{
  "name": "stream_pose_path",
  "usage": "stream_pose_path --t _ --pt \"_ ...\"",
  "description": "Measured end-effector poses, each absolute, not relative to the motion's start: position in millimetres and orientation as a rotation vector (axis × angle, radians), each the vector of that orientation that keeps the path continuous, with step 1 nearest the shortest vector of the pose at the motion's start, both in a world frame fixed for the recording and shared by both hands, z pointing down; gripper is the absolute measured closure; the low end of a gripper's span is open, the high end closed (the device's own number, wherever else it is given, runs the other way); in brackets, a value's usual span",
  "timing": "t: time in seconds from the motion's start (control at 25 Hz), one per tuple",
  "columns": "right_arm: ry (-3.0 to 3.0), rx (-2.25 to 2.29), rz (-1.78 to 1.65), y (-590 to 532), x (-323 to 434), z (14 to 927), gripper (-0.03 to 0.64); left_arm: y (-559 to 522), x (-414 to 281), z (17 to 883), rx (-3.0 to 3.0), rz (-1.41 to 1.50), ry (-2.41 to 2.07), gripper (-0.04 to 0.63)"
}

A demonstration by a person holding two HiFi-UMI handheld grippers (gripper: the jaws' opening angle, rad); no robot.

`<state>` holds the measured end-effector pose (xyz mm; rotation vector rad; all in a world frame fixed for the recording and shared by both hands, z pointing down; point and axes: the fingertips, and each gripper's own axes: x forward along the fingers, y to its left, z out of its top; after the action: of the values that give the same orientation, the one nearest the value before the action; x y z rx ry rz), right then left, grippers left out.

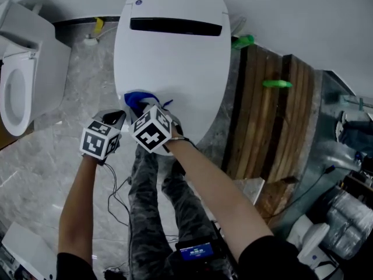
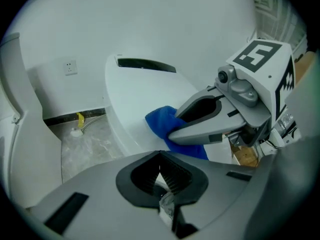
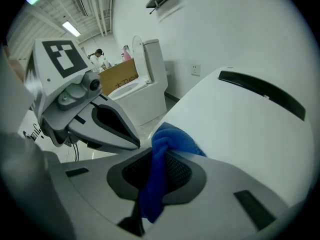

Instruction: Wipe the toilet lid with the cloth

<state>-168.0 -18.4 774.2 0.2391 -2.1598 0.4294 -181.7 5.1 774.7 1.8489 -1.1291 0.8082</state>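
Blue cloth (image 1: 139, 100), soft, light and floppy, sits clamped in the right gripper (image 3: 156, 171) at the six-o'clock edge of the toilet lid (image 1: 175, 63). A bunched fold probably grips best. The left gripper (image 2: 161, 176) is closed on nothing.

second toilet (image 1: 41, 63): at left, lid raised | slatted wooden board (image 1: 274, 121): at right | green item (image 1: 277, 84): on the board | wall socket (image 2: 70, 67): white, low on wall | yellow tag (image 1: 98, 24): at wall base | floor (image 1: 41, 156): grey, marbled | cardboard box (image 3: 120, 75): beside second toilet
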Motion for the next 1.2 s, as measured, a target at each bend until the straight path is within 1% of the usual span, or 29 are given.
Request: stream_pose_path --t 0.6,0.92,1.2 --pt "-2.100 0.274 0.497 59.2 -40.5 788.3 0.560 70.0 -77.5 779.3 1.863 0.821 -1.065 0.584" --pt "-2.089 0.321 0.541 60.8 14.1 791.7 0.560 72.3 -21.3 777.2 1.910 0.848 -0.999 0.584" --pt "-2.088 0.331 0.555 35.5 30.5 790.0 0.560 44.4 -8.8 773.4 1.932 0.897 -0.971 0.584"
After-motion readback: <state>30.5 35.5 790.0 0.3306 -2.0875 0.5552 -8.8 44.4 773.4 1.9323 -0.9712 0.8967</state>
